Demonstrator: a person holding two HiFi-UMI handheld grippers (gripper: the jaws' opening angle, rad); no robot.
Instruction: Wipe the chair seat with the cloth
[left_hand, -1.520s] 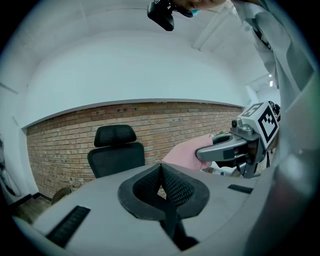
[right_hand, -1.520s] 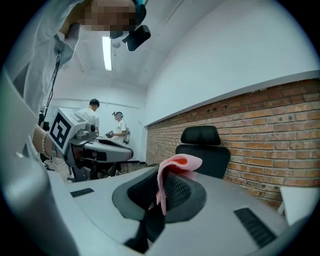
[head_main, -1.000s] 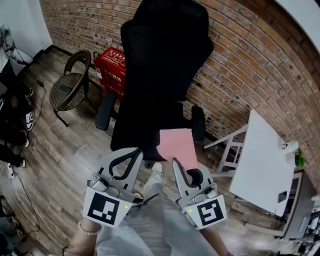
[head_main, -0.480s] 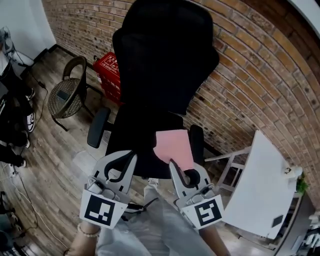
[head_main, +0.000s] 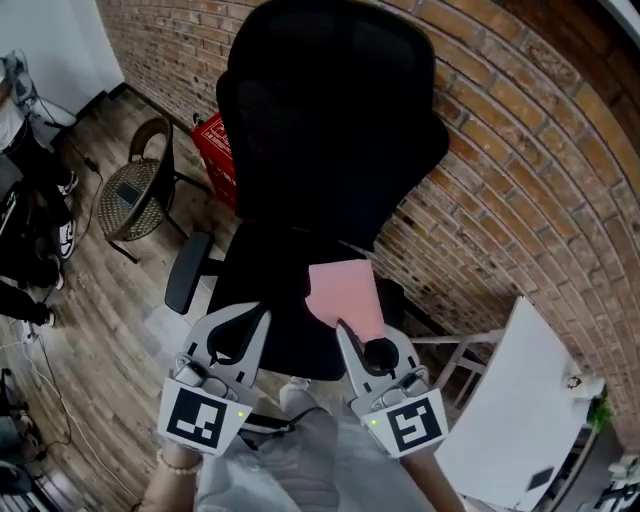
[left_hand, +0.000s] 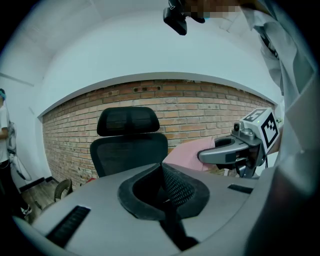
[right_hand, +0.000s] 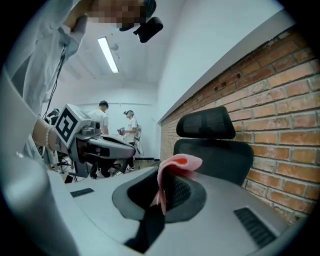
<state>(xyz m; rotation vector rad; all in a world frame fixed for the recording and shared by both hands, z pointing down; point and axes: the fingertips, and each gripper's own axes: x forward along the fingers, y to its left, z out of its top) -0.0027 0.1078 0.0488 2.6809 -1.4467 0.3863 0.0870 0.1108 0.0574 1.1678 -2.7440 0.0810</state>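
A black office chair (head_main: 330, 130) stands against the brick wall, its seat (head_main: 270, 285) just beyond both grippers. My right gripper (head_main: 345, 330) is shut on a pink cloth (head_main: 345, 293), which hangs out over the right part of the seat. In the right gripper view the pink cloth (right_hand: 172, 167) is pinched between the black pads, with the chair back (right_hand: 212, 150) ahead. My left gripper (head_main: 262, 312) is shut with nothing in it, over the seat's front left. In the left gripper view the chair (left_hand: 129, 142) is ahead and the right gripper (left_hand: 235, 150) with the cloth (left_hand: 187, 154) is at the right.
A brown wicker chair (head_main: 135, 185) and a red crate (head_main: 212, 145) stand left of the office chair. A white table (head_main: 500, 410) is at the right. The chair's left armrest (head_main: 185, 272) sticks out. Two people (right_hand: 115, 125) stand far off in the right gripper view.
Both grippers have come closer to the office chair, which now fills more of the head view. The pink cloth has moved with the right gripper over the seat.
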